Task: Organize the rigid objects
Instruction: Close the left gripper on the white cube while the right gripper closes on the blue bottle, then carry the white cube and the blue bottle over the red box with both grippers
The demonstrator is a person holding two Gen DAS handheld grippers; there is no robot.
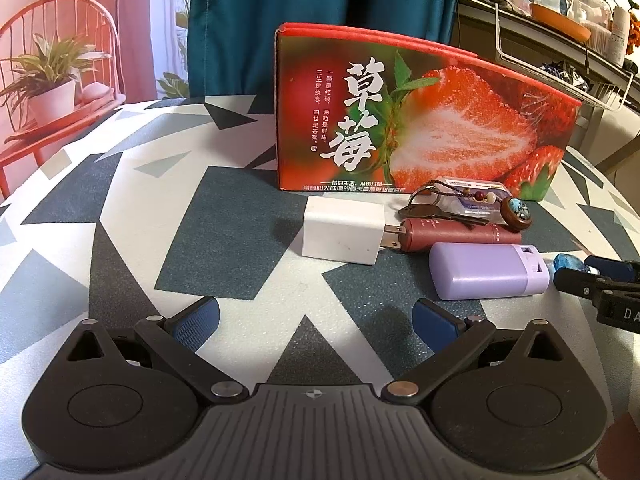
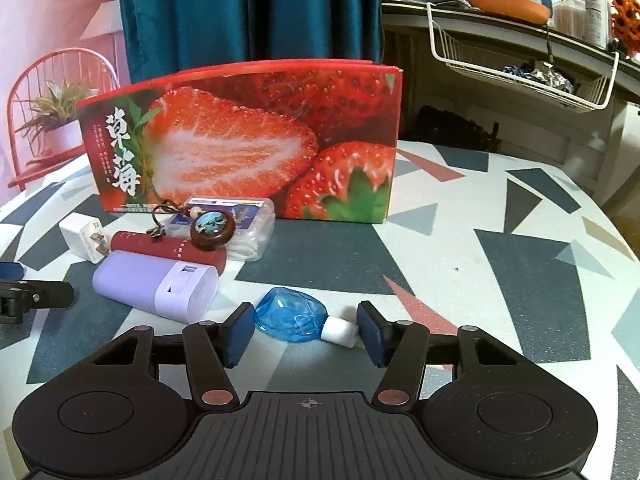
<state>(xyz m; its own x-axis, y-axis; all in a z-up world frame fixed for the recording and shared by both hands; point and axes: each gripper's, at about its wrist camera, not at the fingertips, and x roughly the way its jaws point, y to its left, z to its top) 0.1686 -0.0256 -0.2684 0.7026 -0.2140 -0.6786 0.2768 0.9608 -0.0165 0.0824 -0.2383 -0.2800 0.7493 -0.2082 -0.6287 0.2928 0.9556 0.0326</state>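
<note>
**Right gripper straddles the blue bottle, left gripper waits open**

The right gripper (image 2: 306, 330) sits low over the table (image 2: 500, 264) with its jaws spread wide, and a small blue bottle (image 2: 290, 318) with a white cap lies on its side between the blue pads (image 2: 239, 334). The left pad is just beside the bottle's body, the right pad just beside the cap; whether either touches is hard to tell (nothing is clamped).

The left gripper (image 1: 316, 322) also stands open, with nothing between its fingers, hovering over bare patterned table in front of the white charger (image 1: 342, 230).

Behind the bottle the other things cluster in front of the strawberry box (image 2: 256, 140), which stands upright at the back of the table. A lilac case (image 2: 156, 286) lies nearest, with a dark red tube (image 2: 168, 250) just behind it. The charger's prongs point at the tube's end. A key with a round wooden charm (image 2: 212, 230) rests partly on the tube and partly on a clear plastic box (image 2: 244, 224), which lies against the foot of the strawberry box.
</note>
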